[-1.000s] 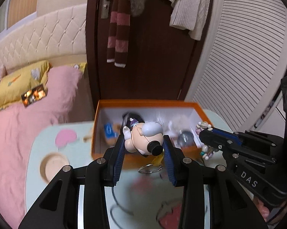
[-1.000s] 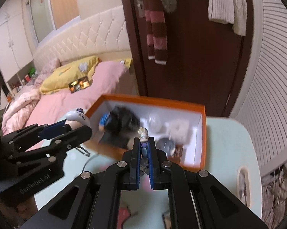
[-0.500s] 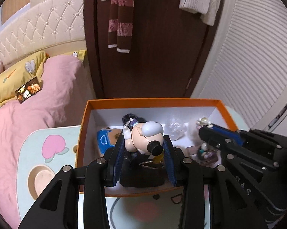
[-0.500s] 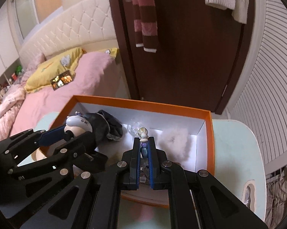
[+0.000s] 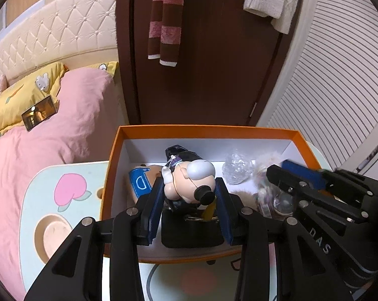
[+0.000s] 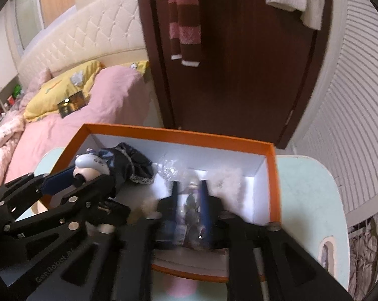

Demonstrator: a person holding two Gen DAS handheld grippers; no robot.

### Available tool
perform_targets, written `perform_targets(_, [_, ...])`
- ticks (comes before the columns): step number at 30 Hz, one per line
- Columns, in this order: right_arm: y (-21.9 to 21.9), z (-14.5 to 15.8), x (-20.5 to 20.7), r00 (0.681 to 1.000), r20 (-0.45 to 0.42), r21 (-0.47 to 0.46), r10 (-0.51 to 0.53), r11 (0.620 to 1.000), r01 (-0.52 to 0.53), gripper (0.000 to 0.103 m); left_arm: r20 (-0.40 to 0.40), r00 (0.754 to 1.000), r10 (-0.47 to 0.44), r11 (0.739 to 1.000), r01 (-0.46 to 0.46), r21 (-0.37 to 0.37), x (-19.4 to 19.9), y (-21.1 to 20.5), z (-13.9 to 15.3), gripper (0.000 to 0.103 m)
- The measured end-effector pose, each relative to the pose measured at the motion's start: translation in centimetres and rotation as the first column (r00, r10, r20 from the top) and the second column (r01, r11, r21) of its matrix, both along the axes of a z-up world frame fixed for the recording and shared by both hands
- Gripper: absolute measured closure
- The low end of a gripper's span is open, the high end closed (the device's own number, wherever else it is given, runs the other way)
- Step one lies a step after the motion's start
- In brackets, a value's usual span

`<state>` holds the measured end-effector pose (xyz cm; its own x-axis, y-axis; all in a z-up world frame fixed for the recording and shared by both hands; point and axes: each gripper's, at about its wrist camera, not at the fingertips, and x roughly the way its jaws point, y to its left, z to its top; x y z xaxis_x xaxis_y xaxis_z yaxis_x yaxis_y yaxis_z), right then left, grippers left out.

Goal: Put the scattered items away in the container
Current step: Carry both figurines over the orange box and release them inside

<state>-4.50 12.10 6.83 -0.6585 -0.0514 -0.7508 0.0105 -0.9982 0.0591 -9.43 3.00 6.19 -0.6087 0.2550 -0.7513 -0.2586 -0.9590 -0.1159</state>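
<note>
**Both grippers low over the box, left clamped, right parted**

Left black two-finger gripper with blue pads (image 5: 189,195) – pointing forward and down, jaws closed on a small cartoon figurine with cream body and white-grey head (image 5: 189,183), pads pressing both its sides. Seen from the right wrist view it enters from the lower left, angled inward.

Right black two-finger gripper with blue pads (image 6: 190,200) – motion-blurred, fingers set apart with a visible gap; small blurred items show between them, grip contact cannot be told. In the left wrist view it comes in from the right, tip pointing left.
</note>
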Motion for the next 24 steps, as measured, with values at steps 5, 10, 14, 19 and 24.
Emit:
perform_targets(5, [0.7,1.0,0.6,0.999,-0.035,0.013,-0.033,0.999,0.034,0.049,-0.032,0.998,0.061,0.998,-0.060,0.027,0.8,-1.4,0.9,0.029])
perform_targets(10, [0.7,2.0,1.5,0.998,-0.055,0.012,-0.035,0.999,0.036,0.049,-0.038,0.998,0.057,0.998,-0.057,0.018,2.0,-2.0,1.7,0.029])
perform_targets(14, [0.3,2.4,2.1,0.998,-0.062,0.016,-0.027,0.999,0.028,0.048,-0.045,0.998,0.049,0.999,-0.049,0.011,3.0,-2.0,2.2,0.029])
perform_targets(19, [-0.1,2.8,2.9,0.998,-0.064,0.020,-0.022,1.000,0.023,0.048,-0.050,0.998,0.043,0.999,-0.043,-0.002,3.9,-2.1,2.6,0.029])
perform_targets(24, [-0.6,3.0,4.0,0.998,-0.061,0.014,-0.020,1.000,0.021,0.047,-0.048,0.998,0.044,0.999,-0.044,0.001,5.0,-2.5,2.9,0.029])
